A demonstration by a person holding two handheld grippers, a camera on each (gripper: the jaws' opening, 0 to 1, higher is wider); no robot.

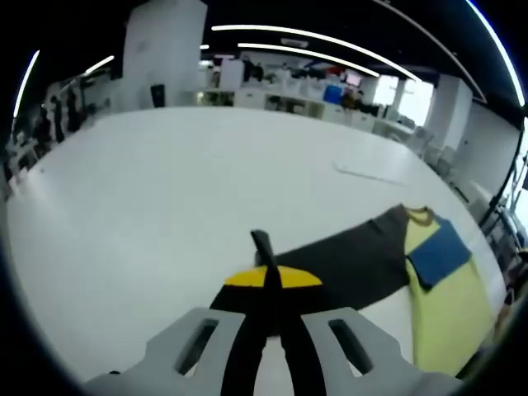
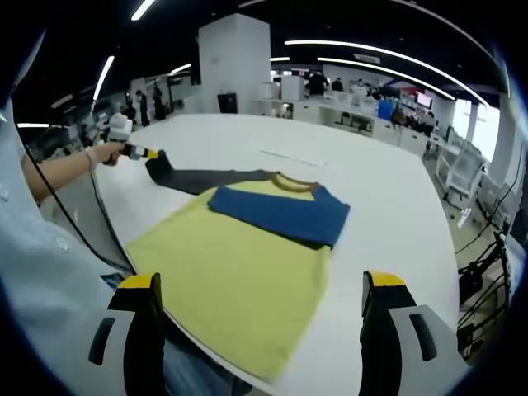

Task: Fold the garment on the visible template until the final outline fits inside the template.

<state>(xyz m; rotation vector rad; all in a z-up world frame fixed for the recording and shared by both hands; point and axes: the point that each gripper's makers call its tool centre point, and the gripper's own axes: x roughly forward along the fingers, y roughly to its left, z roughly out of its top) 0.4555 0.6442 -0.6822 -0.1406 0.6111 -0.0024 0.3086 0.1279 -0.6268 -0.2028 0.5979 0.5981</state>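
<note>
On the white table (image 1: 165, 206), a garment (image 2: 239, 272) lay partly folded in an open office hall.
Left gripper view: the left gripper (image 1: 262, 247) had its jaws closed together on the dark sleeve (image 1: 346, 260), stretched out flat across the table. Right gripper view: the right gripper (image 2: 260, 297) hovered over the yellow body with jaws wide apart, holding nothing; a blue sleeve (image 2: 280, 214) lay folded across the chest, and a person's hand (image 2: 107, 153) gripped the left tool.
</note>
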